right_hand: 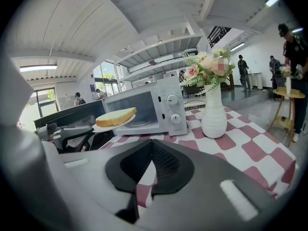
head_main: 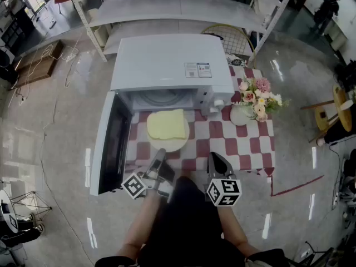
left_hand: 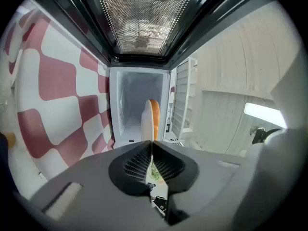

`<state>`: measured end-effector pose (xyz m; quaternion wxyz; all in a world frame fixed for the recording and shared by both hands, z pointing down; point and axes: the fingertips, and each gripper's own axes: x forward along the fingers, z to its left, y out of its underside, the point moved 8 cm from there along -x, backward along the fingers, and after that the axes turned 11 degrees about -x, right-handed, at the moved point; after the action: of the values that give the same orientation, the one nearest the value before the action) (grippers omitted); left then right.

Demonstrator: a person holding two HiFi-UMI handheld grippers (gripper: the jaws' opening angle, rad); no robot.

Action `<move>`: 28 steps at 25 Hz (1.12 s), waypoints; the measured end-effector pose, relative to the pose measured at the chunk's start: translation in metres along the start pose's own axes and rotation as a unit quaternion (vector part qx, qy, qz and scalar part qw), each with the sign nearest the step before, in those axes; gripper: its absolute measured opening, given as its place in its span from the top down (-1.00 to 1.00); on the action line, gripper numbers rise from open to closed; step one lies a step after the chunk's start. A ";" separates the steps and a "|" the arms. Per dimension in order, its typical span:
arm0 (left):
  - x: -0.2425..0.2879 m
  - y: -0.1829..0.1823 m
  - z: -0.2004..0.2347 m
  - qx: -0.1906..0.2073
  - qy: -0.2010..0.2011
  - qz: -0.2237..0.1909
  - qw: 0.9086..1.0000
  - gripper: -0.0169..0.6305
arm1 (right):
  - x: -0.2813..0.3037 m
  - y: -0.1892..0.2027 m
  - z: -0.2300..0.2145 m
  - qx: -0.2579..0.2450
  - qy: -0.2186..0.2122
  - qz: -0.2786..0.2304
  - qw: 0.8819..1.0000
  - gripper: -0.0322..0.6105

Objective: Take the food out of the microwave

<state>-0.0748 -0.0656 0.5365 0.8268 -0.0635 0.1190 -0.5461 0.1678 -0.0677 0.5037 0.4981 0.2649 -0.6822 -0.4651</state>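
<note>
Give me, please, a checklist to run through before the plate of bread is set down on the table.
1. Left gripper closed on the rim of the round white plate: ok.
2. Pale yellow slice of bread lying flat on the plate: ok.
3. Plate clear of the white microwave: ok, it is in front of the opening.
4. Right gripper empty, jaws together: ok.
5. Red-and-white checked tablecloth beneath the plate free of things: cannot tell, the plate hides that patch.
6. Microwave door shut: not ok, it stands wide open.
</note>
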 end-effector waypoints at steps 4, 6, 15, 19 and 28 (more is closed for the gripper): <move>-0.010 0.004 -0.001 0.003 0.001 0.003 1.000 0.88 | -0.007 0.003 0.004 -0.003 0.000 -0.002 1.000 0.89; -0.015 0.006 -0.002 0.003 0.000 0.003 1.000 0.88 | -0.012 0.003 0.007 -0.004 0.000 -0.004 1.000 0.89; -0.039 0.017 -0.005 -0.002 0.004 0.006 1.000 0.88 | -0.032 0.008 0.014 -0.009 0.007 -0.012 1.000 0.89; -0.049 0.022 -0.005 -0.006 0.005 0.008 1.000 0.88 | -0.039 0.010 0.016 -0.009 0.012 -0.018 1.000 0.89; -0.079 0.031 -0.008 -0.005 0.002 0.011 1.000 0.88 | -0.060 0.019 0.024 -0.014 0.034 -0.029 0.999 0.90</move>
<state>-0.0790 0.0195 0.5320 0.8324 -0.0648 0.1240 -0.5362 0.1695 -0.0009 0.4927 0.5107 0.2929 -0.6506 -0.4797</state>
